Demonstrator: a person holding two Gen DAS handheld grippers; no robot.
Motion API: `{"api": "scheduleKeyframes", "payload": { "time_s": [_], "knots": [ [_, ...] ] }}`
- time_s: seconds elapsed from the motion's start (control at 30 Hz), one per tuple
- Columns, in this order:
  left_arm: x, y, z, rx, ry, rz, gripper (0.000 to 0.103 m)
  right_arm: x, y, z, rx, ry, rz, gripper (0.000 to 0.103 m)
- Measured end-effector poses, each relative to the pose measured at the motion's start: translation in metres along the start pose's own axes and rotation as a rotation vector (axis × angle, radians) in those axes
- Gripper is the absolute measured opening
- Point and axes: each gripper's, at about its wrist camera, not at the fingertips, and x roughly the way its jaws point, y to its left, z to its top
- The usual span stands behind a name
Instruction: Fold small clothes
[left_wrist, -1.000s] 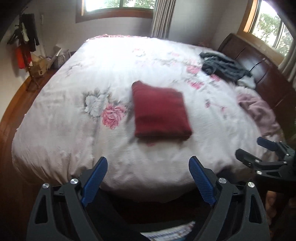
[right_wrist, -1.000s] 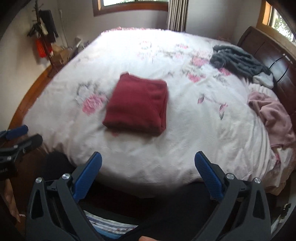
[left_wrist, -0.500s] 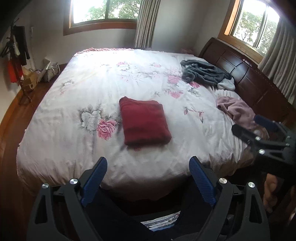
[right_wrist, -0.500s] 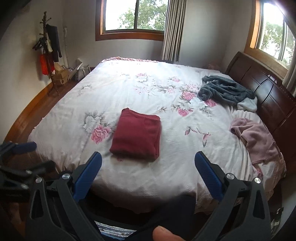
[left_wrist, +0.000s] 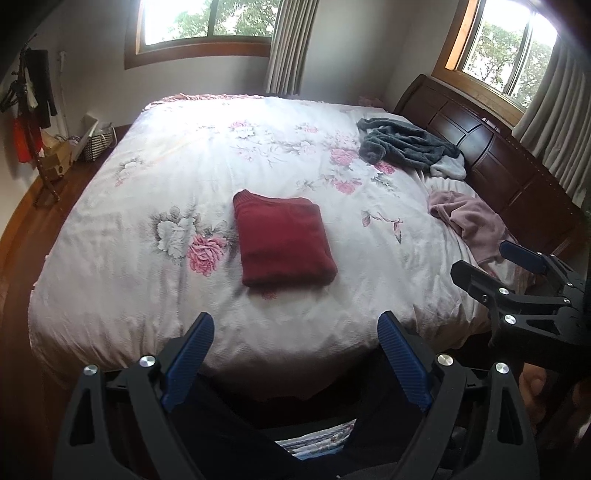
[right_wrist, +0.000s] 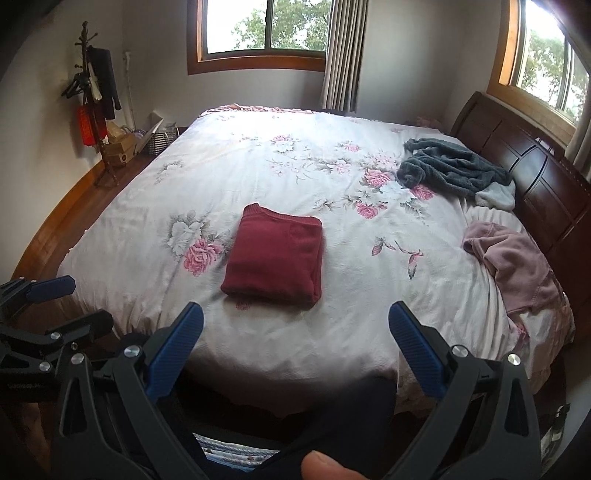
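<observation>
Nearest the lens, the left gripper (left_wrist: 295, 343) hangs short of the mattress edge, its blue ribbed fingers (left_wrist: 188, 354) spread wide with nothing between them. Same story for the right gripper (right_wrist: 295, 334): jaws splayed, empty, held level with its partner, which shows at the left margin of its view. Both claws sit back from the cloth, a stance that reads as a pause between garments rather than a reach.

Just past them, the white quilted bedspread with pink roses (right_wrist: 295, 339) drapes over the bed's near edge. On it, close to the near side and roughly centred, lies the dark red knitted garment folded into a neat rectangle (right_wrist: 275, 260), flat, edges squared — that one looks finished, parked within easy reach.

Further right, a crumpled dusty-pink garment (right_wrist: 517, 266) slumps near the bed's edge, unfolded; it seems the likeliest next candidate. Beyond it, a rumpled grey fleece garment (right_wrist: 448, 170) lies by the dark wooden headboard (right_wrist: 524, 162), well apart from the red one. Far left, a coat stand (right_wrist: 92, 92) holds dark clothes against the wall.
</observation>
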Motion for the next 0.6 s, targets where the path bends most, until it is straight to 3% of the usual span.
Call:
{"api": "scheduleKeyframes", "payload": {
  "time_s": [0.6],
  "knots": [
    [0.006, 0.005, 0.006, 0.001, 0.009, -0.015, 0.09, 0.009, -0.006, 0.004, 0.011, -0.012, 0.004, 0.1]
  ]
}}
